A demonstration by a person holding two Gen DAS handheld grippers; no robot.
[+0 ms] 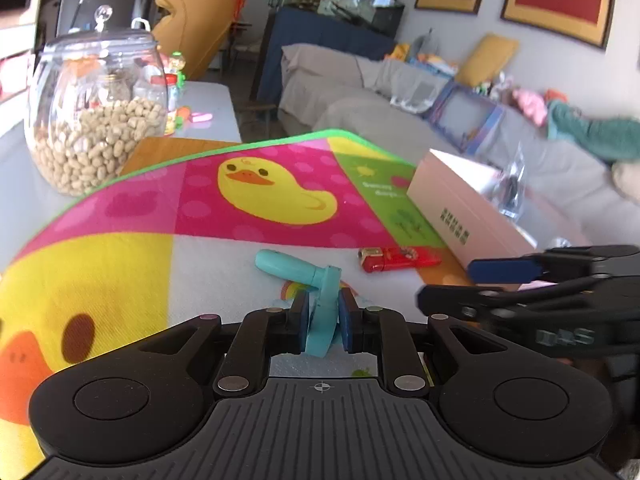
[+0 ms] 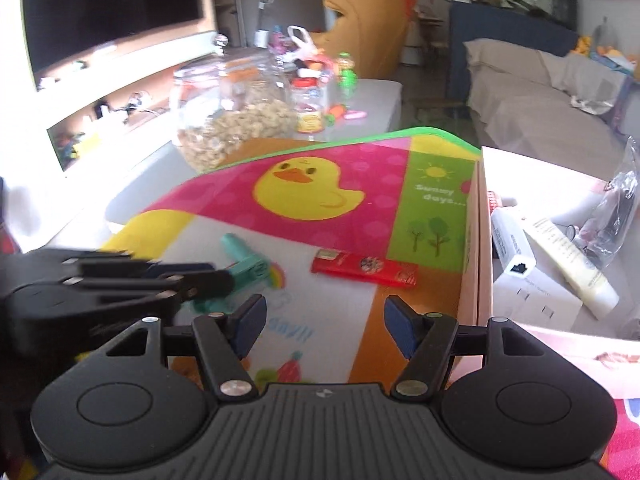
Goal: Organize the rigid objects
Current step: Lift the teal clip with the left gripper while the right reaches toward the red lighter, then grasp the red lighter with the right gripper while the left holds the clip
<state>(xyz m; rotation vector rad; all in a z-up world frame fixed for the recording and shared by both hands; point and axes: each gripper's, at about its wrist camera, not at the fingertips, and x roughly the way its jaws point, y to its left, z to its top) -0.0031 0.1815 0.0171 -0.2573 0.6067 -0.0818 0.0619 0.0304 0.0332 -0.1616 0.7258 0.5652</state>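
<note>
- Left wrist view: the left gripper (image 1: 324, 316) is clamped on the flat end of a teal tool (image 1: 304, 276), with both blue pads pressed against it. The tool's round handle sticks out over the play mat (image 1: 120, 264), which lies on the counter.
- A red lighter (image 1: 398, 259) lies on the mat just beyond the tool, near the side of a pink box (image 1: 476, 204).
- Right wrist view: the right gripper (image 2: 322, 326) stands open with nothing between its pads, low over the mat beside the box wall (image 2: 472, 264). The lighter (image 2: 364, 267) lies ahead of it.
- The box already holds a cream tube (image 2: 568, 264), a white adapter (image 2: 516, 248) and a clear bag (image 2: 616, 216).
- Step in hand, as I judge it: picking up the tool to store it in the box. The lighter looks like the next item.
- Next move calls for lifting the tool clear of the mat, carrying it over the box wall and letting go inside. The grip sits at one end, so the handle may swing or catch the wall.
</note>
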